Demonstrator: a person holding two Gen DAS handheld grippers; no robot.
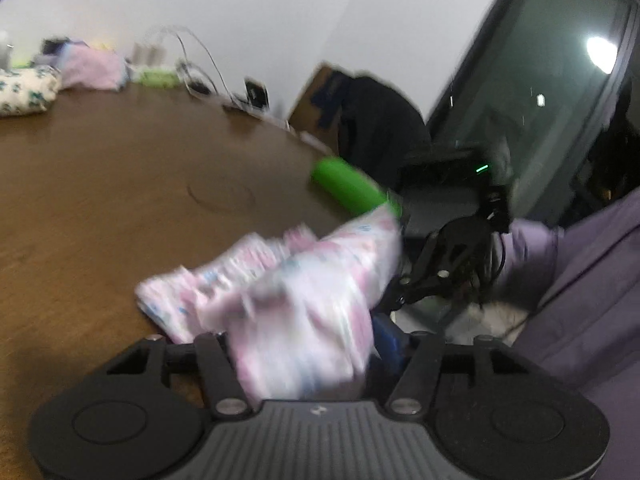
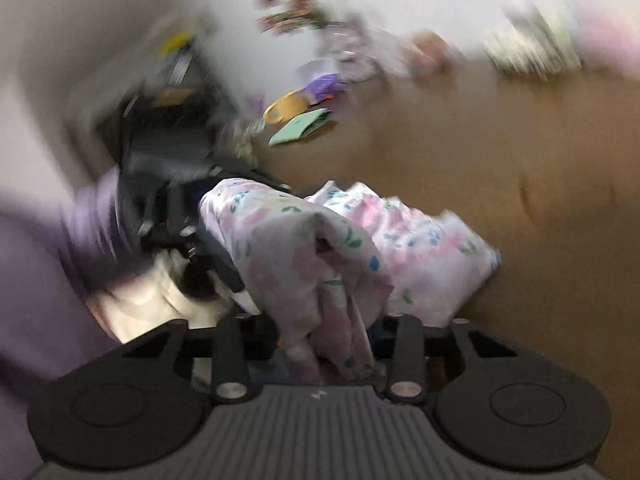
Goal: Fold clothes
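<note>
A white garment with pink and blue flowers (image 1: 288,292) hangs bunched between both grippers above a brown table (image 1: 120,184). My left gripper (image 1: 308,364) is shut on one end of it; cloth covers the fingertips. My right gripper (image 2: 332,352) is shut on the other end of the floral garment (image 2: 312,248), which drapes over its fingers. The right gripper shows in the left wrist view (image 1: 452,256) close behind the cloth. The left gripper shows in the right wrist view (image 2: 192,232). Both views are motion-blurred.
Folded clothes (image 1: 92,68) and a floral bundle (image 1: 24,88) lie at the table's far left. Cables (image 1: 200,76) and a green roll (image 1: 348,188) lie near the far edge. A dark chair (image 1: 380,124) and window (image 1: 540,80) stand beyond. A green card (image 2: 300,126) lies on the table.
</note>
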